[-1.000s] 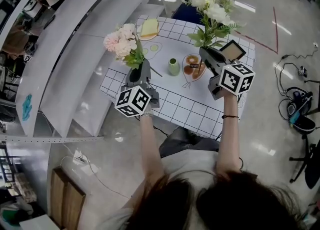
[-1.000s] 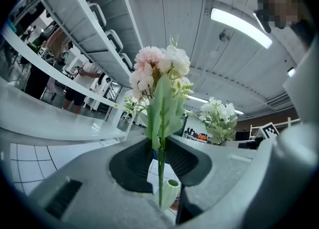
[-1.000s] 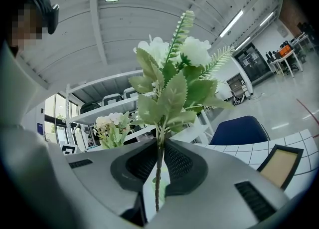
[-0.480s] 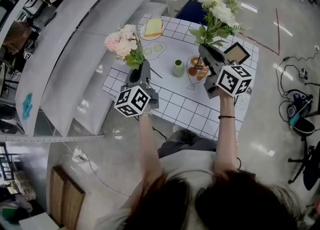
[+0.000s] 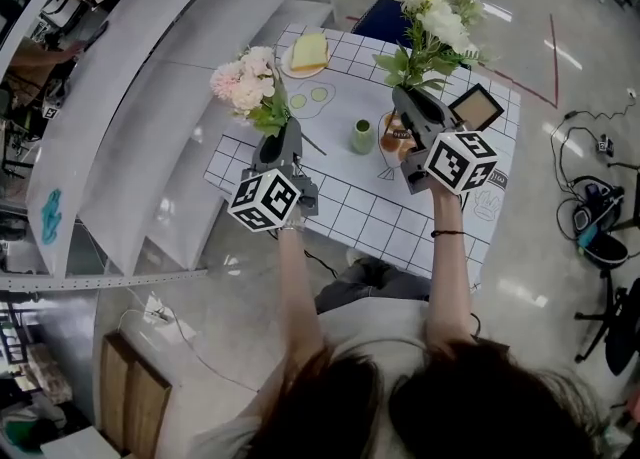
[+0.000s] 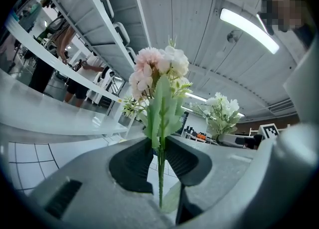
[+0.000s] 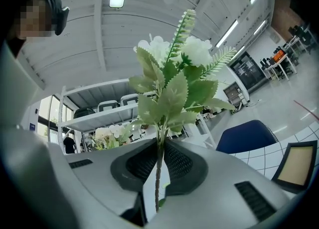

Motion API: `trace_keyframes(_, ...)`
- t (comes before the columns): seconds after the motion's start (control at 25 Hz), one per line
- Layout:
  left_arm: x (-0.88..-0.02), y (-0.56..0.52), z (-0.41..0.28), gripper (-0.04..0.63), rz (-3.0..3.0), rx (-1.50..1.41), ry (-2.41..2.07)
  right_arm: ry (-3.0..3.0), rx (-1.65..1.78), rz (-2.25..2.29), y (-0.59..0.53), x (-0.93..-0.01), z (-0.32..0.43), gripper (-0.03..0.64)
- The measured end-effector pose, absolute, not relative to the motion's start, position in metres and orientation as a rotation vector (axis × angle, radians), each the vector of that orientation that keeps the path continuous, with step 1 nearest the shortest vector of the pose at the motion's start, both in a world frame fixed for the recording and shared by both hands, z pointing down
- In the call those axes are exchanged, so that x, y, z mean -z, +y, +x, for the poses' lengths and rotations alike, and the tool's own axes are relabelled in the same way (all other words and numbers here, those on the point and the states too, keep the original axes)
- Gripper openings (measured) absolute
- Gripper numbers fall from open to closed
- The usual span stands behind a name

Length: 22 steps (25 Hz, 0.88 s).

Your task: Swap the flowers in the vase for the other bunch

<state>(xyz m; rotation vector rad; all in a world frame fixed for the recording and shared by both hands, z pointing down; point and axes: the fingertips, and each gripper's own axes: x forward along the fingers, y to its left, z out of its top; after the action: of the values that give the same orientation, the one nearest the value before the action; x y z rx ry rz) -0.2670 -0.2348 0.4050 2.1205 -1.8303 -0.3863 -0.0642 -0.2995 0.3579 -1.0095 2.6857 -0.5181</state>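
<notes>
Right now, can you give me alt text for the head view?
From above: the left claw holds pink flowers, the right claw white flowers, over a gridded table with a small green vase between them.

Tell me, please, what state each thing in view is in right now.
left gripper: shut on the stem of the pink bunch.
right gripper: shut on the stem of the white bunch.
pink bunch: held upright above the table.
white bunch: held upright, out of the vase.
vase: upright on the table, no flowers in it.
</notes>
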Motion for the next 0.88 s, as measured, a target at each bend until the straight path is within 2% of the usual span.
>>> trace_keyframes(0.88, -0.412, -0.251, -0.289, 0.078, 2.15, 0.37, -1.779, 2.666, 0.316, -1.104, -0.305, -0.358, -0.099, 0.041)
